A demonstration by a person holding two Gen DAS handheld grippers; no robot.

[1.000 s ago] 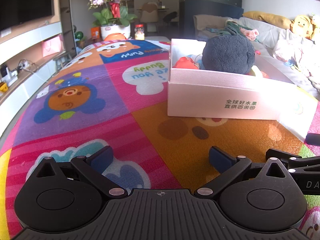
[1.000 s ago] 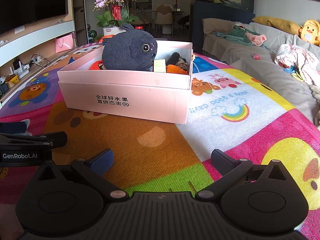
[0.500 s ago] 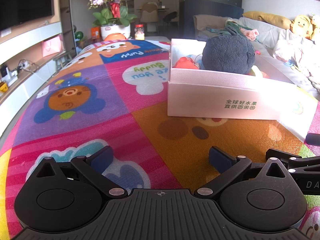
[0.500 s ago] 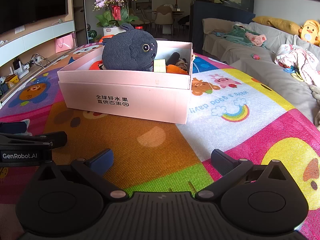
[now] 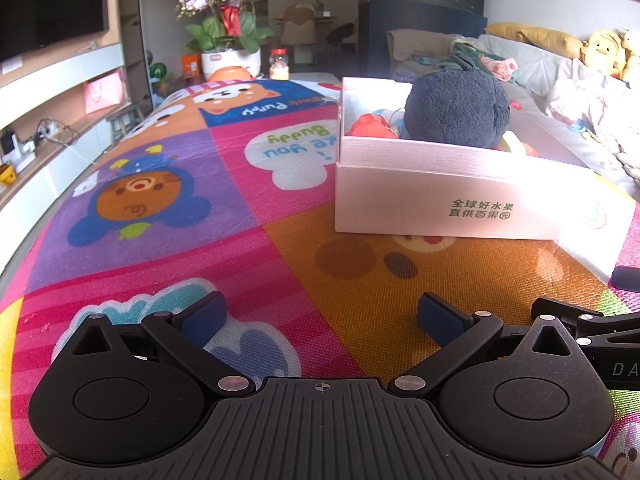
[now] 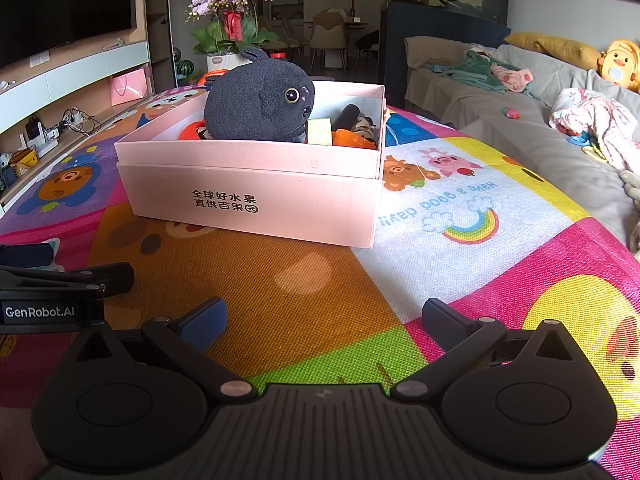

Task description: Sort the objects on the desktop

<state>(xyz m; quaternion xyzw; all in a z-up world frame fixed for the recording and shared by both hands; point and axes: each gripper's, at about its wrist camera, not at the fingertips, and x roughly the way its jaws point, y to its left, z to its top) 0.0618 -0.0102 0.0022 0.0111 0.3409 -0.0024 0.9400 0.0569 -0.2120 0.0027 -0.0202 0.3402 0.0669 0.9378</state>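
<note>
A pink cardboard box (image 5: 440, 208) (image 6: 256, 196) with green Chinese print stands on the colourful play mat (image 5: 180, 208) (image 6: 460, 216). Inside it sit a dark grey plush toy (image 5: 456, 110) (image 6: 260, 106), orange items (image 5: 370, 126) (image 6: 354, 138), a pale green block (image 6: 320, 131) and a black cylinder (image 6: 347, 115). My left gripper (image 5: 322, 316) is open and empty, low over the mat in front of the box's left end. My right gripper (image 6: 324, 320) is open and empty, in front of the box's right end. Each gripper shows at the edge of the other's view.
A potted orchid (image 5: 228, 40) (image 6: 230, 28) and a jar (image 5: 279, 64) stand beyond the mat's far end. A TV cabinet (image 5: 48, 120) runs along the left. A sofa with clothes and a yellow plush (image 6: 618, 64) lies to the right.
</note>
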